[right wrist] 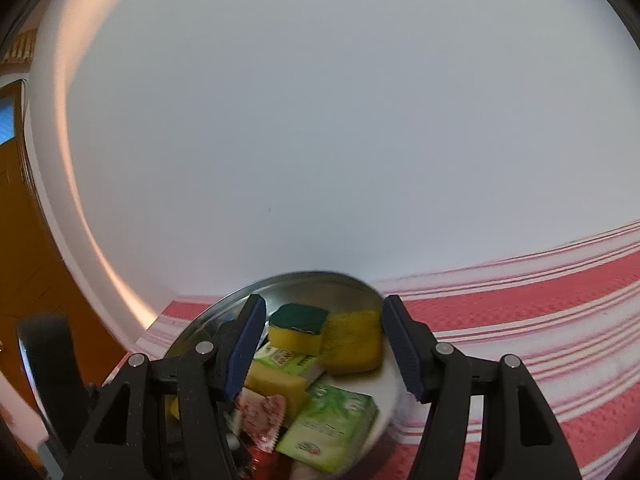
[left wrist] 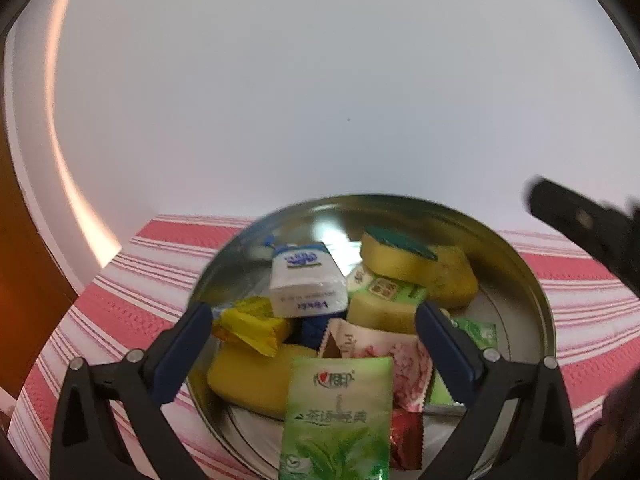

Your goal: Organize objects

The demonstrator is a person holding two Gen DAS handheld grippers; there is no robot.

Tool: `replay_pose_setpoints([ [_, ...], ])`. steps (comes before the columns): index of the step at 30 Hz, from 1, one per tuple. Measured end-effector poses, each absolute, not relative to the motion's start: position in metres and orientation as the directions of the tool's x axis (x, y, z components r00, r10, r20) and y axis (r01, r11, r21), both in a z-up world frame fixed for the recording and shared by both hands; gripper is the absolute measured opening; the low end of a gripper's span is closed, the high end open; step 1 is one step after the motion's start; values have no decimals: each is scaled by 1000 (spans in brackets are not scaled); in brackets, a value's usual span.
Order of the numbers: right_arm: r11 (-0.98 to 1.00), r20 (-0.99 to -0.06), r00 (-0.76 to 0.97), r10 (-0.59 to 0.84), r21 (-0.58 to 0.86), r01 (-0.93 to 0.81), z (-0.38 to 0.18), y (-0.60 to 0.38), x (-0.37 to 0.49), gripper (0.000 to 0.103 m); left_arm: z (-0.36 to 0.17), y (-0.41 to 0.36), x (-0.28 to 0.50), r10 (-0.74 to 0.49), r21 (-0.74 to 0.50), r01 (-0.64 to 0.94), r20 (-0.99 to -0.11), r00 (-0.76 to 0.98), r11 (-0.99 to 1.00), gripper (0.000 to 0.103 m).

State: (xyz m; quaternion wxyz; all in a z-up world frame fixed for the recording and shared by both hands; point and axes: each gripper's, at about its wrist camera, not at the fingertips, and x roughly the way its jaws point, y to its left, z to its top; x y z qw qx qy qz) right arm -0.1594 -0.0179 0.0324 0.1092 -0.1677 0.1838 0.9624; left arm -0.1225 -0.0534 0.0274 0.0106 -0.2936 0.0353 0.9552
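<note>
Round metal tin (left wrist: 532, 280) packed with sponges and tissue packs, on the red-striped cloth (left wrist: 120, 308).
Green tea tissue pack (left wrist: 340, 412) lies nearest between the left tool's (left wrist: 314, 344) fully spread, empty jaws; right tool (right wrist: 324, 340), partly spread and empty, hovers over the green-topped sponge (right wrist: 298, 326).

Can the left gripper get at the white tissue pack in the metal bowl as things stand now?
Probably yes. The left gripper hangs open over the metal bowl, and the white tissue pack lies on top of the pile just ahead of its jaws with nothing covering it.
</note>
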Motion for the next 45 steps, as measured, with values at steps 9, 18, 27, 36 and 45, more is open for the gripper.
replay_pose_setpoints([
  [9,-914,-196,-935,295,225,-336,24,-28,-111,63,30,-56,-103,-35,56,11,-454,-890,-998,102],
  [18,-929,-154,-941,300,177,-325,23,-32,-105,63,29,-62,-85,-80,43,69,-380,-922,-997,102],
  [27,-932,-174,-945,277,191,-308,23,-32,-103,63,26,-64,-69,-123,51,113,-315,-941,-992,103],
  [36,-937,-157,-948,275,175,-301,25,-38,-88,63,26,-68,-56,-122,23,121,-294,-948,-992,103],
  [45,-941,-139,-949,282,154,-302,20,-43,-82,63,26,-64,-45,-109,27,105,-281,-954,-994,103],
])
